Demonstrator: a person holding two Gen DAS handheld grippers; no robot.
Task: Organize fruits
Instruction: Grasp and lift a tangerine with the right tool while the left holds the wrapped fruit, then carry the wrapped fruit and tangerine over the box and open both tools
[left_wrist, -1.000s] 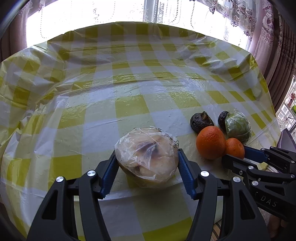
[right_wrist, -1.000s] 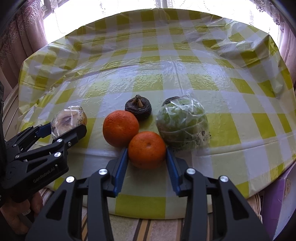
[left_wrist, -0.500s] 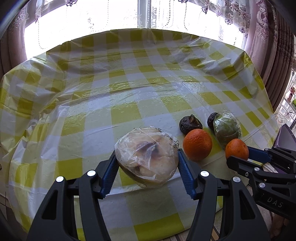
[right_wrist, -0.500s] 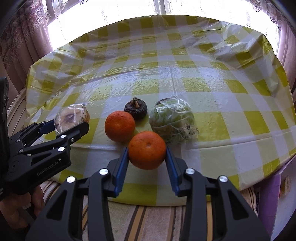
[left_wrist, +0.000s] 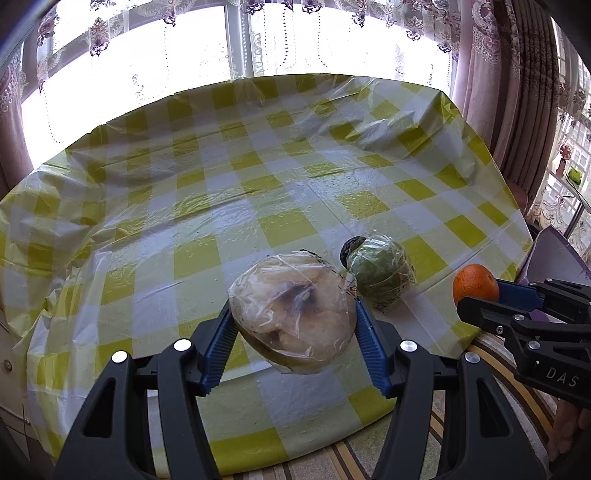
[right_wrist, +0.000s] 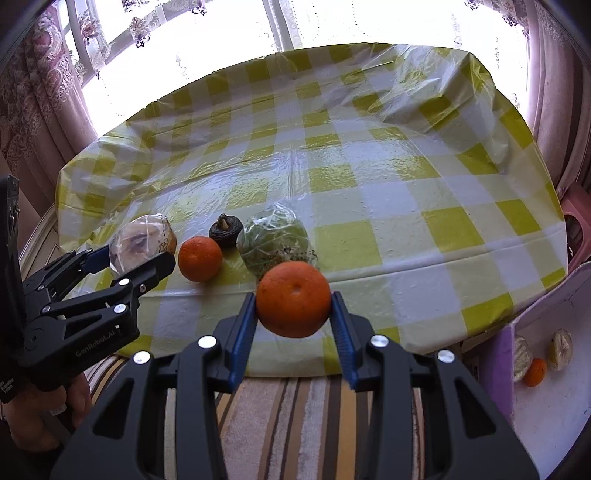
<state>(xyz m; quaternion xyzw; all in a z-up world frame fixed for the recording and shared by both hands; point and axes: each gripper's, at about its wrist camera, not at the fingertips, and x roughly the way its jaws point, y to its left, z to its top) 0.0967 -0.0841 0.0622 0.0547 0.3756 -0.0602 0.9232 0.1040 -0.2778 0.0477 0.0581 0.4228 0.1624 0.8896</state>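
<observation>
The left gripper (left_wrist: 293, 328) was clamped on a plastic-wrapped pale fruit (left_wrist: 291, 317), lifted off the checked tablecloth (left_wrist: 192, 206); the right gripper (right_wrist: 293, 314) was clamped on an orange (right_wrist: 293, 299). 3 pieces lay on the table — a second orange (right_wrist: 200, 258), a dark fruit (right_wrist: 225, 230) and a wrapped green fruit (right_wrist: 275, 240) — so the sorting looked partly done. Only the right wrist view showed, at 4 o'clock, a white box (right_wrist: 554, 417) already holding about 3 fruits.
</observation>
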